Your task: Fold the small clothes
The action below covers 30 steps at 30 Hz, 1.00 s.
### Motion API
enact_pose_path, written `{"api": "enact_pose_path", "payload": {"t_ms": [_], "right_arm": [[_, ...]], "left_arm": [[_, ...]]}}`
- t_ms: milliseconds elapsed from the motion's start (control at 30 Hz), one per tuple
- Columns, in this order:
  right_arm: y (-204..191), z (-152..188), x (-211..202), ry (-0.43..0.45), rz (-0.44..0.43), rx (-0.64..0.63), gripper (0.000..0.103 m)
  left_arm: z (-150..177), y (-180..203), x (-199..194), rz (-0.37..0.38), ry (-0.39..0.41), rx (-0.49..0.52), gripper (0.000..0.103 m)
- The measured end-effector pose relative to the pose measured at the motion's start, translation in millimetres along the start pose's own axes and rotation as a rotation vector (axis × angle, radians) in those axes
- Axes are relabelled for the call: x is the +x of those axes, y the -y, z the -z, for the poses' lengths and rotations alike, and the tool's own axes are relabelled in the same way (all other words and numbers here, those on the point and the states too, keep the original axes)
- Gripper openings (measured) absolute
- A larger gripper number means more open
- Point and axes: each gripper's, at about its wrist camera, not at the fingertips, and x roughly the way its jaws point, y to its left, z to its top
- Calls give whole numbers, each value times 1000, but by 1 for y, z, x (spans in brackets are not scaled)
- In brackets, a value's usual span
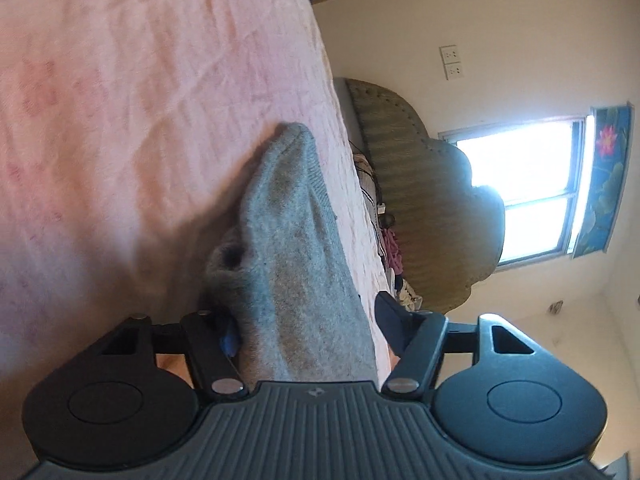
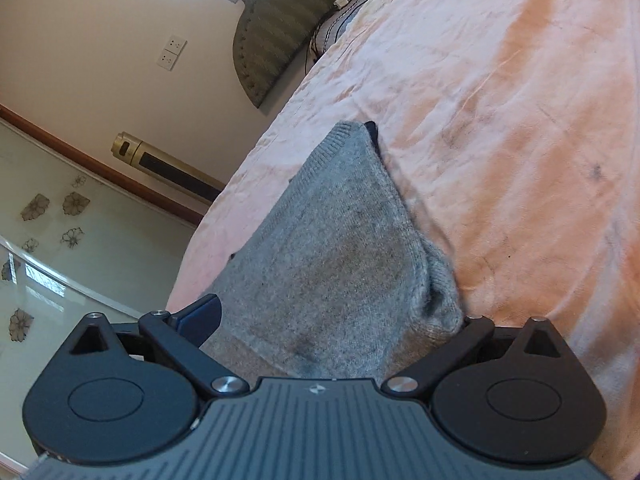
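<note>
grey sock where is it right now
The grey sock lies on the pink bedsheet, between the jaws of both the left gripper and the right gripper.

sock [image 2: 340, 248]: grey knit, fuzzy | bedsheet [image 2: 520, 100]: pink cloth, wrinkled

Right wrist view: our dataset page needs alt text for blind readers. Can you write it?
A grey knitted sock lies on a wrinkled pink bedsheet, one end between the open right tongs. Behind are a padded headboard, a wall socket and a gold tower fan.
</note>
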Motion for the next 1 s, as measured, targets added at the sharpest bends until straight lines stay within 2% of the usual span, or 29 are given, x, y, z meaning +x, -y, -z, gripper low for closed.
{"api": "enact_pose_path", "payload": {"t_ms": [67,133,200,233,267,300,333,367,400,467,600,667,733,800,867,933,967,1000], "right_arm": [[2,0,-2,-4,-3,2,88],[6,-3,-1,-11,-1,6,81],[10,-4,-1,-14,1,22,70],[12,-5,-1,-14,-1,26,68],[14,-6,1,-15,-1,34,60],[17,-7,2,-22,2,43,47],[20,-7,5,-40,0,47,39],[23,-6,8,-58,-3,52,19],[25,-5,11,-71,-2,59,13],[24,-1,9,-62,-4,50,13],[9,2,-17,-46,-67,29,13],[3,7,-34,-57,-94,13,13],[4,18,-48,-90,-88,5,13],[13,32,-51,-129,-62,10,13],[24,44,-47,-155,1,16,16],[29,43,-55,-122,-33,68,24],[26,38,-60,-98,-30,69,40],[18,30,-67,-47,-9,34,63]], "left_arm": [[-1,-3,0,-15,1,-13,49],[0,-2,0,-44,3,3,43],[2,0,5,-82,-1,37,35],[2,0,7,-101,-3,45,31],[2,0,9,-119,-5,53,19],[2,0,11,-148,-11,65,10],[2,-1,13,-181,-18,79,5],[2,1,15,-190,-16,95,5],[2,4,16,-193,-6,117,5],[1,12,8,-179,13,157,4],[-7,33,-21,-105,12,219,3],[-7,42,-41,-106,7,271,3],[-7,37,-57,-139,-7,289,4],[-5,20,-59,-210,-44,312,4],[-3,4,-59,-281,-70,309,5],[-5,5,-67,-261,-54,310,8],[-6,14,-73,-252,-29,349,9],[-6,25,-79,-241,8,405,11]]}}
